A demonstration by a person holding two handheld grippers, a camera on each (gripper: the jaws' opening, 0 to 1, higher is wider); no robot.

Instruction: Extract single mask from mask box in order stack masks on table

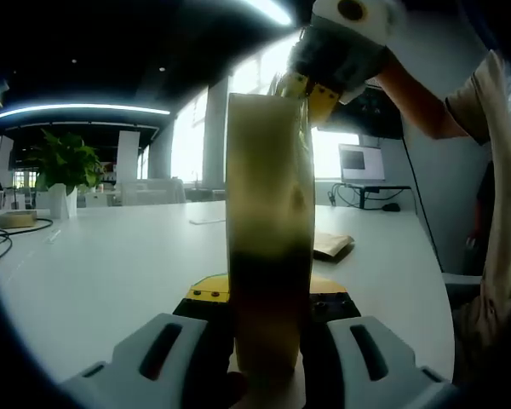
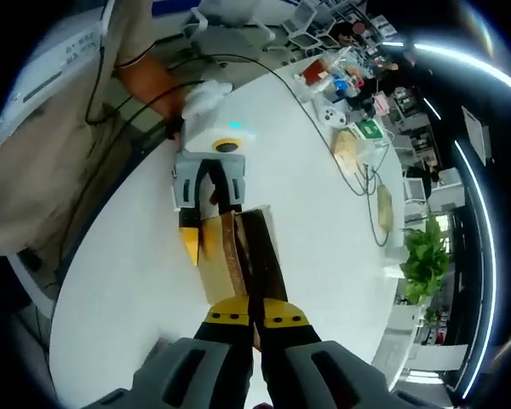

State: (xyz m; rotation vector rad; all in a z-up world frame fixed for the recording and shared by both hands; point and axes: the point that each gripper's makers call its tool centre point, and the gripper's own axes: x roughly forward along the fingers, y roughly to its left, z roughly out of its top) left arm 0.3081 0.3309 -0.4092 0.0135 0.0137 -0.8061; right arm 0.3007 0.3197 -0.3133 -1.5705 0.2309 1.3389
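Observation:
The mask box (image 1: 268,221), tan cardboard, stands on end between my left gripper's (image 1: 268,300) jaws, which are shut on its lower part. From above, the box (image 2: 260,247) lies under my right gripper (image 2: 255,317), with the left gripper (image 2: 211,239) clamping its far end. The right gripper's yellow-tipped jaws are pressed together at the box's near end, on a thin dark edge that looks like a mask. The right gripper (image 1: 305,92) also shows at the box's upper corner. A flat tan mask pile (image 1: 332,245) lies on the white table (image 1: 111,264) behind the box.
A potted plant (image 1: 64,170) and a tape roll (image 1: 15,219) stand at the table's far left, with a cable beside them. A laptop (image 1: 362,162) sits on a desk behind. The person's torso (image 2: 60,136) borders the table; clutter (image 2: 349,85) and the plant (image 2: 424,256) line its far side.

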